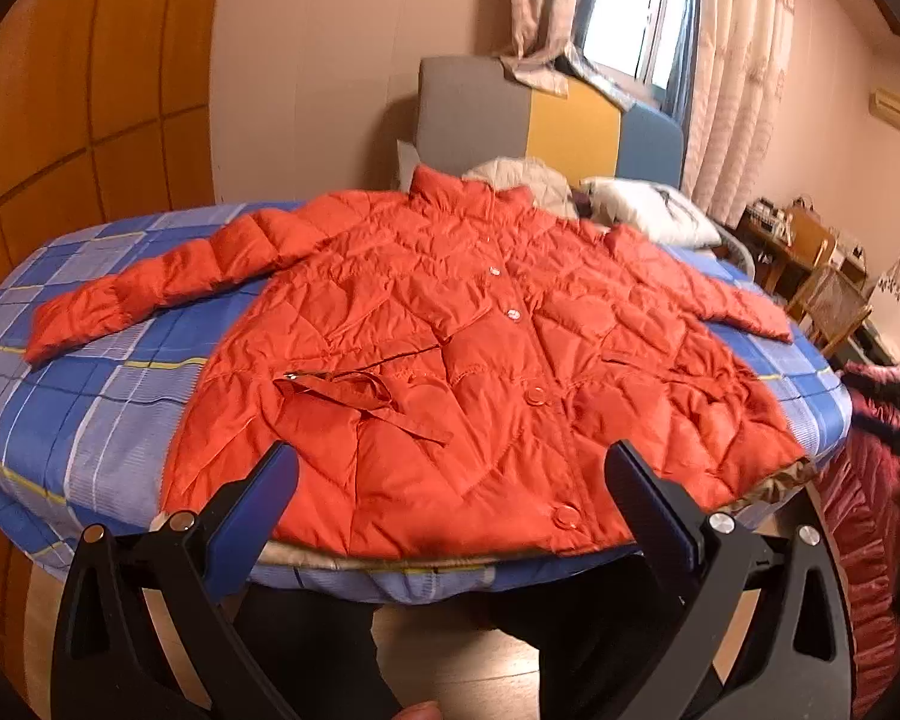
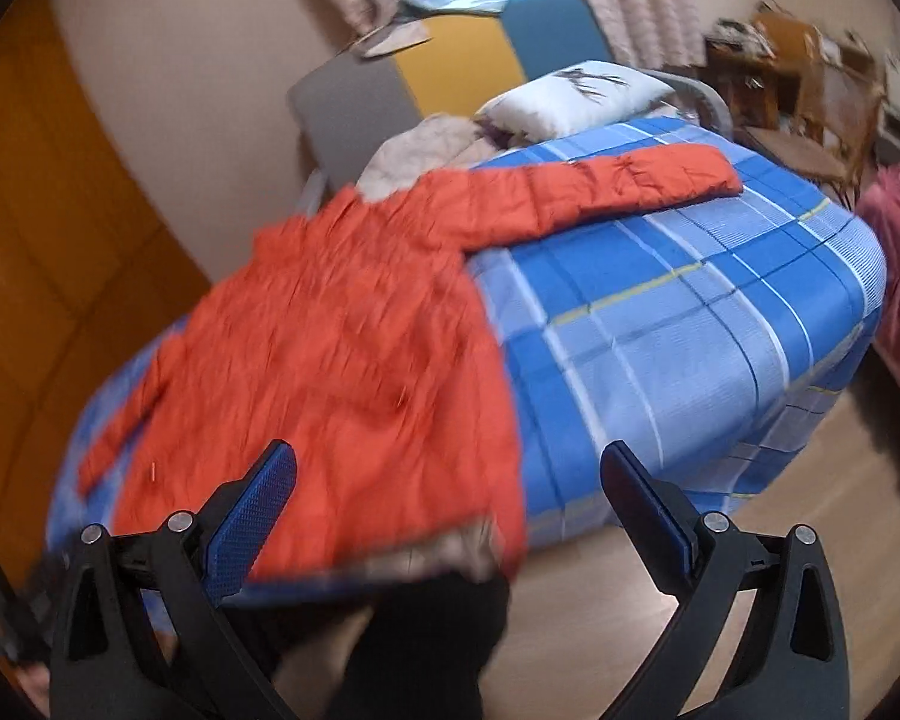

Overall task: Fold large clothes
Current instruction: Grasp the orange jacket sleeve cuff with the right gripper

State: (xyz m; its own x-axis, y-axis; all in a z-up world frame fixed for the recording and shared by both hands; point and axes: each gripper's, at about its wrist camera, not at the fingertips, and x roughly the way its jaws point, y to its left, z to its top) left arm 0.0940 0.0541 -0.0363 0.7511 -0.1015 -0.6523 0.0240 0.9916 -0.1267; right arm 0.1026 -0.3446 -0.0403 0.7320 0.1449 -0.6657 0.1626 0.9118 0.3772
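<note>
An orange quilted jacket (image 1: 450, 360) lies spread flat, front up and buttoned, on a bed with a blue checked sheet (image 1: 90, 396). Both sleeves stretch out sideways. A loose belt lies across its left front. My left gripper (image 1: 453, 480) is open and empty, above the jacket's hem at the bed's near edge. In the right wrist view the jacket (image 2: 330, 360) is blurred, with one sleeve (image 2: 630, 180) reaching right. My right gripper (image 2: 450, 480) is open and empty, over the hem's right corner.
A white pillow (image 1: 654, 210) and a beige garment (image 1: 528, 180) lie at the bed's head. A padded headboard (image 1: 546, 120) and curtained window stand behind. A wooden desk with chair (image 1: 810, 258) and dark red clothing (image 1: 870, 480) are to the right. Orange wall panels are on the left.
</note>
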